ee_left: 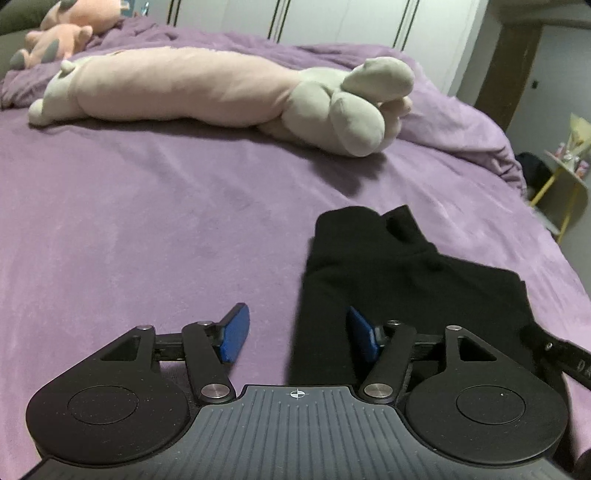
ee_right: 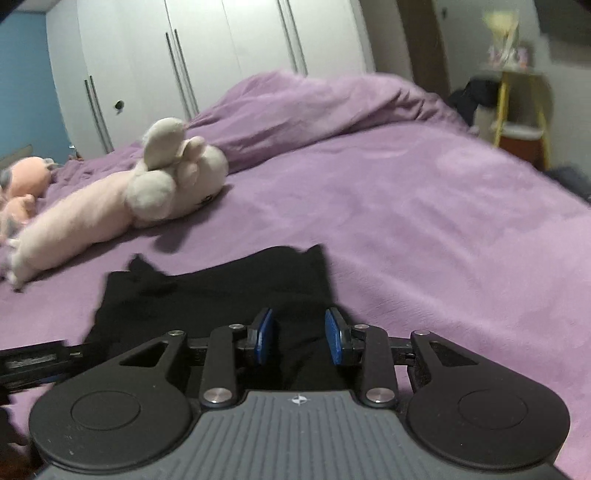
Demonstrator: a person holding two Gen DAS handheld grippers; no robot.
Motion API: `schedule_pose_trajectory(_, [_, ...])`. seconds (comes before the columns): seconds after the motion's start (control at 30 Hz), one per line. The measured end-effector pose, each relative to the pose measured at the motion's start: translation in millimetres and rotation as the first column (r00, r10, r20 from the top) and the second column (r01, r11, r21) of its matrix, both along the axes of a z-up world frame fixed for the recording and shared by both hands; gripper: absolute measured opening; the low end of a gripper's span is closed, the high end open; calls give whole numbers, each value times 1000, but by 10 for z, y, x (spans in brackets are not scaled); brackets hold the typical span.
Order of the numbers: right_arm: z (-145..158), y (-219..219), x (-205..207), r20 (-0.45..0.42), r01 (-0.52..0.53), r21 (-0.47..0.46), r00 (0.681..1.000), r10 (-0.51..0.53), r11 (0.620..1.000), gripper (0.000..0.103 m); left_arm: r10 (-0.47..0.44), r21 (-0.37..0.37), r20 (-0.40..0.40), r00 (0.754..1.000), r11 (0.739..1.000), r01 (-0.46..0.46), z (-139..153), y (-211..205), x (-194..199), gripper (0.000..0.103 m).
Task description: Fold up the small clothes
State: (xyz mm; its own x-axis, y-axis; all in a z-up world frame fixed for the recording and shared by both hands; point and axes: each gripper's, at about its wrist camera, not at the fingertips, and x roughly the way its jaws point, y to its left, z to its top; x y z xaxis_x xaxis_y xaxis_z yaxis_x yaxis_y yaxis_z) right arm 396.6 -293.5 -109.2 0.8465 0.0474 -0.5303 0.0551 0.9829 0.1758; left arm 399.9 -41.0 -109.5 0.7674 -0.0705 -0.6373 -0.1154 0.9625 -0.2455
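Observation:
A small black garment [ee_left: 399, 280] lies flat on the purple bed cover [ee_left: 147, 221], partly folded, with its near edge under both grippers. My left gripper [ee_left: 297, 334] is open, its blue pads astride the garment's left edge, holding nothing. In the right wrist view the same black garment [ee_right: 221, 291] lies just ahead. My right gripper [ee_right: 298, 338] is open over the garment's near right part, with cloth showing between the pads but not pinched. The right gripper's arm shows at the right edge of the left wrist view [ee_left: 554, 350].
A long pink and grey plush toy [ee_left: 207, 88] lies across the bed behind the garment; it also shows in the right wrist view [ee_right: 122, 199]. More pink plush toys [ee_left: 66, 33] sit at the far left. White wardrobe doors [ee_right: 207, 62] stand behind. A yellow-legged stand [ee_right: 517, 107] is beyond the bed's right edge.

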Motion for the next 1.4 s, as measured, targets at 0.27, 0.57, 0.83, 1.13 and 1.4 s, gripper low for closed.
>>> schedule_pose_trajectory(0.27, [-14,-524,-76,-110,-6,307,993,42,952,55,-97,-84,-39,995,992,93,72,242,-10,70])
schedule_pose_trajectory(0.57, [-201,-930,-347,-205,-75,645,942,267,761,54,-309,-570,-207,928,809,142,-55,672,-32,68])
schedule_pose_trajectory(0.83, [-264,-685,-123,-245,-63,638,928,280,767,28,-313,-532,-255,915,835,137,-59,491,56,49])
schedule_pose_trajectory(1.13, [-104,-537,-242,-229,-71,717,916,330,694,19,-339,-631,-207,918,763,140,285,750,-112,25])
schedule_pose_trajectory(1.4, [-185,195,-803,-289,-174,759,773,565,627,20,-321,-471,-293,901,868,156,521,1400,-1018,29])
